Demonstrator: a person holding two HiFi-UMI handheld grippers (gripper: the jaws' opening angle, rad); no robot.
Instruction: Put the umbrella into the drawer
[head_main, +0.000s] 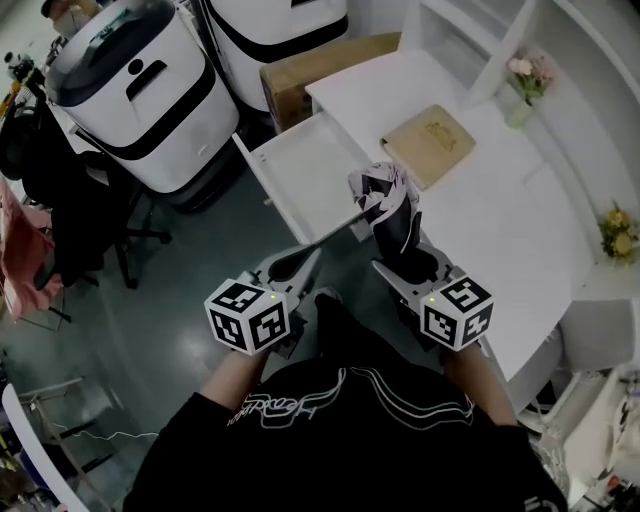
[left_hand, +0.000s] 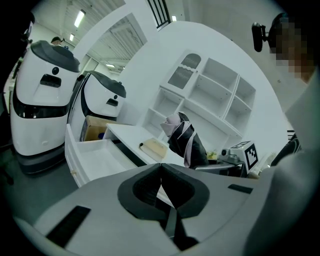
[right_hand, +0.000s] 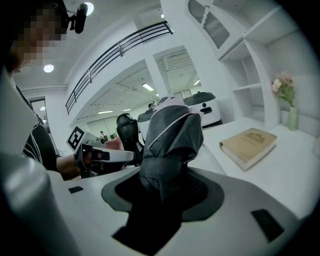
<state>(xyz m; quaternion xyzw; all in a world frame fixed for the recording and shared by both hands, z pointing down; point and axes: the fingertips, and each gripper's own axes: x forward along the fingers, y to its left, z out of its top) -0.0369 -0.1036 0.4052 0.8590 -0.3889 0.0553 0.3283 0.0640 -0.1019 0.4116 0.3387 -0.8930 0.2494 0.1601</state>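
We're looking down on the white desk (head_main: 520, 230) along our right, and past its far end two big white machines (head_main: 130, 90) with black bands stand side by side on the floor (head_main: 180, 290). The drawer (head_main: 300, 170) is pulled out of the desk's end, wide open. Behind it a cardboard box (head_main: 310, 65) sits against the desk, between desk and machines. On the desktop a tan book (head_main: 430, 145) lies flat and closed. Now the umbrella (head_main: 388, 205): folded, dark with pale pink panels. It's up in the air, standing out of the right gripper (head_main: 412, 262), just over the near corner where drawer meets desk, and not in the drawer. We see that gripper's jaws spread wide and clamped on the umbrella's lower part, with its strap (right_hand: 160, 167) wound round just above the pads. The left gripper (head_main: 293, 263) is close beside it, above the floor at the drawer's near edge. Its jaws are together, tips meeting, and we make out nothing between them. At the back of the desk stands a small vase of pink flowers (head_main: 525, 85).
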